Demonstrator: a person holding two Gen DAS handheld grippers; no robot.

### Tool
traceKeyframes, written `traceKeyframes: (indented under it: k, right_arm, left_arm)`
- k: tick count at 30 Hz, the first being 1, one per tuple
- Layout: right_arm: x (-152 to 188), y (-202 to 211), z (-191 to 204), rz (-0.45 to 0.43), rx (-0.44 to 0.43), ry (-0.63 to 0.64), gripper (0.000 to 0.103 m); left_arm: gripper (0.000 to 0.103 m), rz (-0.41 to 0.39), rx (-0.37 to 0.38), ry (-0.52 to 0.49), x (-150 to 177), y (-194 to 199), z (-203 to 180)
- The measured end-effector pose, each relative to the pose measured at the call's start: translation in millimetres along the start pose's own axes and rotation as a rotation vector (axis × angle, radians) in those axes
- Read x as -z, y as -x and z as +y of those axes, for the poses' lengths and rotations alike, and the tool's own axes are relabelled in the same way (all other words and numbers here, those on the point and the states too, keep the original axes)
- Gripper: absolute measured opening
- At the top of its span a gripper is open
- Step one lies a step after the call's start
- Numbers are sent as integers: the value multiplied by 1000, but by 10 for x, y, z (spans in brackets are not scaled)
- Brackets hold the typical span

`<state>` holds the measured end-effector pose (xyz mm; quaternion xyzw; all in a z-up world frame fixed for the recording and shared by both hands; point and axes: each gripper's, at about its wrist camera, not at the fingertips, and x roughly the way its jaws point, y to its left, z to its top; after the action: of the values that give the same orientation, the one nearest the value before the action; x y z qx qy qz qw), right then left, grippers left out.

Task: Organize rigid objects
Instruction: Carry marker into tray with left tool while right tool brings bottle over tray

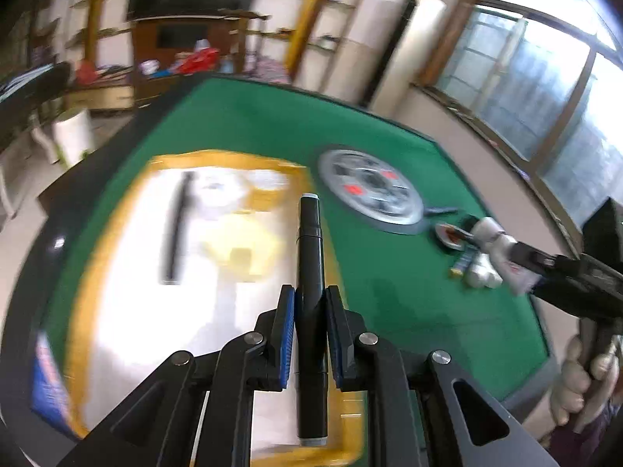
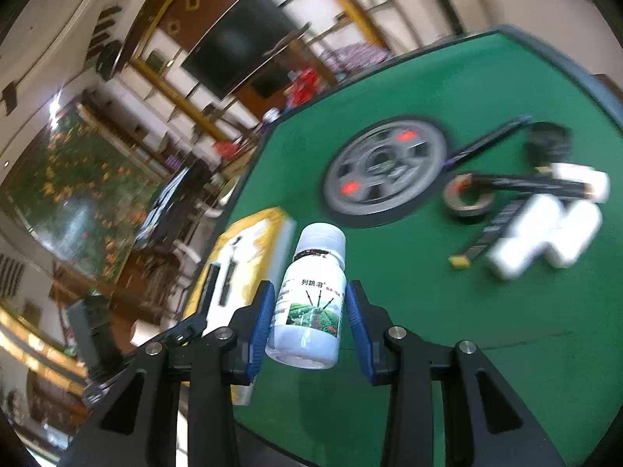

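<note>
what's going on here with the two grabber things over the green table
A person holds a tool in each hand above a green table. The left tool is shut on a black marker, held over a yellow-rimmed tray that already has a black pen-like thing lying in it. The right tool grips a white bottle with a pictured label. A roll of tape, more white bottles and a few dark items lie loose on the felt beside the round centre disc.

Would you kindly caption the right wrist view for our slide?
Right tool holds a white labelled bottle above the green table, near the yellow-edged tray.
</note>
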<state>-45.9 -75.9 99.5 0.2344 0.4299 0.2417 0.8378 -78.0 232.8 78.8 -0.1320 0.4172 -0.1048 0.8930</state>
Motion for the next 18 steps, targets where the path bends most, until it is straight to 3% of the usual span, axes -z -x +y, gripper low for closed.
traceKeyframes:
  k: [9,18]
  right_arm:
    - [-56,-912,859,137,-66,84,37]
    - [99,-1762,1230,278,-83,85,37]
  left_arm:
    - [15,68,-116,117,-411,-321,823]
    - [15,174,-186,110,-730,-903,1104]
